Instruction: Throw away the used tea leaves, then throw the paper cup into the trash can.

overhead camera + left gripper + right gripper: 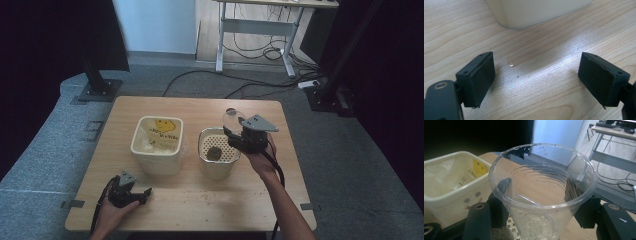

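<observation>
Right tool (235, 131) clamped on clear plastic cup (541, 195), cup between its jaws, held above strainer bin (218, 160) at 3 o'clock on counter (200, 200). Lined bin (156, 145) at 9 o'clock of strainer bin. Left tool (142, 192) spread wide, nothing between, 7 o'clock corner.
</observation>
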The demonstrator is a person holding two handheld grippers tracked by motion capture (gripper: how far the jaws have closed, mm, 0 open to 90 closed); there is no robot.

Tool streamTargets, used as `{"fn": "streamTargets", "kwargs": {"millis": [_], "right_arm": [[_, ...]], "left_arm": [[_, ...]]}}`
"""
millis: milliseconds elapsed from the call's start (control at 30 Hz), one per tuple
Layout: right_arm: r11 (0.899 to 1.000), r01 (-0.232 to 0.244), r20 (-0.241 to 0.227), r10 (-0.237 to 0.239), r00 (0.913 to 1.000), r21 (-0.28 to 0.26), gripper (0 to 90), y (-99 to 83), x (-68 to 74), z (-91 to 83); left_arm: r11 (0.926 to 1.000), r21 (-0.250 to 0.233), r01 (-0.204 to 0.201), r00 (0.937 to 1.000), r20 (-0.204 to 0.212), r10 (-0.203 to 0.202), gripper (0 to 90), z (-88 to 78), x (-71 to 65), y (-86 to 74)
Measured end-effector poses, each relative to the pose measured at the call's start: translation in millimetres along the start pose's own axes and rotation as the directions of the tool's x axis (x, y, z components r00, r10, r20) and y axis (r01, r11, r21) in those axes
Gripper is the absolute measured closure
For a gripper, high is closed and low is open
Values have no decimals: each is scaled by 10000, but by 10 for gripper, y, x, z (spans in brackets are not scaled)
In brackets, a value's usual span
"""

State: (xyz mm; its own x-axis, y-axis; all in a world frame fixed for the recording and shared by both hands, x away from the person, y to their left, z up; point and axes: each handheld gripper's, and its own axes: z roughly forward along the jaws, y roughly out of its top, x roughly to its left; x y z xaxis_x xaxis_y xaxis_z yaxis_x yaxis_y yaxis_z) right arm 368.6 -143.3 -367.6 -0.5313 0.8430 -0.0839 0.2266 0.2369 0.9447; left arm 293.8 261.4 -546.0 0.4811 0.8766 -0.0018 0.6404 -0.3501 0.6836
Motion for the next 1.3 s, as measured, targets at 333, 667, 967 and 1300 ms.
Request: {"fn": "streamTargets", "kwargs": {"millis": [333,667,967,1300], "right_arm": [[9996,-223,-301,217,9993,-189,392,19,77,67],[9977,-517,-1125,465,9926,-434,391,143,324,263],[9977,-582,-1879,508,9809,-341,388,201,624,541],[9984,-557,-2823,529,9579,-17,371,385,986,940]], "left_arm": [[10000,0,1,10000,3,-1,140,0,0,0],[10000,-2,-9,10000,7,9,140,-1,0,-1],[10000,2,-7,10000,14,7,140,-1,0,0],[10000,10,-31,10000,25,31,139,0,3,-1]]}}
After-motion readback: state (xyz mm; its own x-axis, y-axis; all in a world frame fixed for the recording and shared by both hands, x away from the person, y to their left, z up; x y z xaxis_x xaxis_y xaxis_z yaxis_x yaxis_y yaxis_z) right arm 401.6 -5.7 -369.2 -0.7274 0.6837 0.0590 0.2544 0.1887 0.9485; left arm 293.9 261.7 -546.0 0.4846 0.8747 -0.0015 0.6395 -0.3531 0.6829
